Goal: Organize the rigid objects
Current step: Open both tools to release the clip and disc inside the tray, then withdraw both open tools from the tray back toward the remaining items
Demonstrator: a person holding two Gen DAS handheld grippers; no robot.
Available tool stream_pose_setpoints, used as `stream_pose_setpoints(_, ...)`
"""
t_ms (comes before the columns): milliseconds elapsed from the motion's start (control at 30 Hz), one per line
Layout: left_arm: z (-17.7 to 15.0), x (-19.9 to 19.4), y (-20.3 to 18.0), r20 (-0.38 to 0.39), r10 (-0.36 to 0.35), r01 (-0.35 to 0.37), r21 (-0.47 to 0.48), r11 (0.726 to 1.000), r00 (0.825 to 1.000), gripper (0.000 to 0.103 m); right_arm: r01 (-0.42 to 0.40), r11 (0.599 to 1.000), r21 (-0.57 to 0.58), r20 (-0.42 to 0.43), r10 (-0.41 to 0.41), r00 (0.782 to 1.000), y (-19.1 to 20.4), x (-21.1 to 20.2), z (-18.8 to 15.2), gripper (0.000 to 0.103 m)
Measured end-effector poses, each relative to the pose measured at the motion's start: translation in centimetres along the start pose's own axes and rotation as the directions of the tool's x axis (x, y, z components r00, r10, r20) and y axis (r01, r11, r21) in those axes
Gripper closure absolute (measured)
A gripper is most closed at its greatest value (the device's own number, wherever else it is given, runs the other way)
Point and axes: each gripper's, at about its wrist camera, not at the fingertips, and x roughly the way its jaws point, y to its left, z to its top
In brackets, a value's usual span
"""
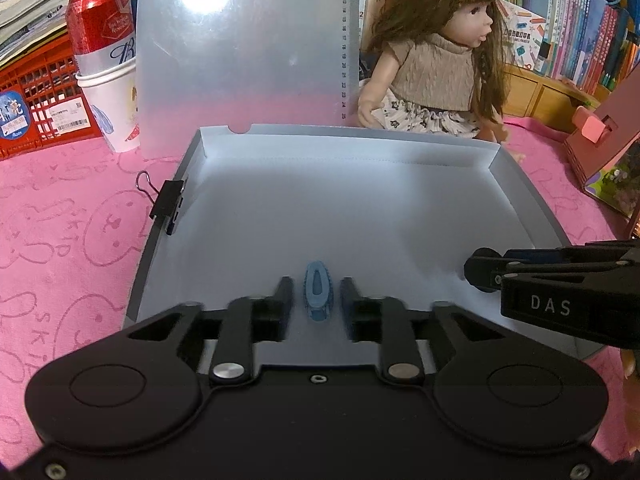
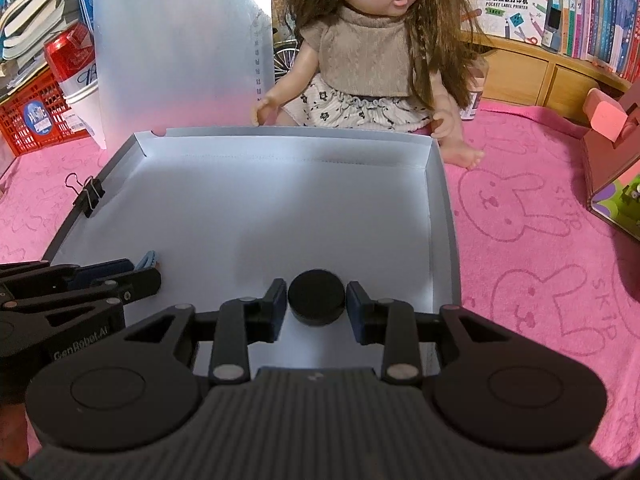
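Pink cloth lies under the white tray. Left gripper fingers straddle a blue clip, untouching; only the right view shows right gripper fingers spread around a black puck.

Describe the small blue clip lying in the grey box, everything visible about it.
The blue clip is a small oval hair-claw-like piece in matte blue plastic, with an elongated slot down its middle and fine teeth along its edges. It lies flat on the floor of the grey box, near the front edge, lengthwise between the fingers of the left gripper. A gap shows on both sides, so the pads do not press it. From the right wrist view only its tip shows.
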Motion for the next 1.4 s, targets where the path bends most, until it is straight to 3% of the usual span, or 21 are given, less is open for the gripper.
stream_pose_setpoints(267, -0.1, -1.6, 0.0, 0.033, 0.012, -0.012, 0.019, 1.0, 0.999, 0.054, 0.005, 1.0, 0.006, 0.038, -0.005, 0.999, -0.2, -1.5, -0.2, 0.036)
stream_pose_setpoints(633, -1.5, -4.7, -0.7, 0.058, 0.009, -0.01, 0.027, 1.0, 0.998, 0.045, 0.03, 1.0, -0.005, 0.101, -0.029, 0.994, -0.6, -5.4, -1.4, 0.02)
stream_pose_setpoints(1400, -7.3, -14.4, -1.5, 0.146, -0.044, 0.034, 0.068, 0.997, 0.988, 0.037, -0.022, 0.999, -0.045, 0.203, 0.031, 0.979, 0.3, -14.3, -7.1, 0.014)
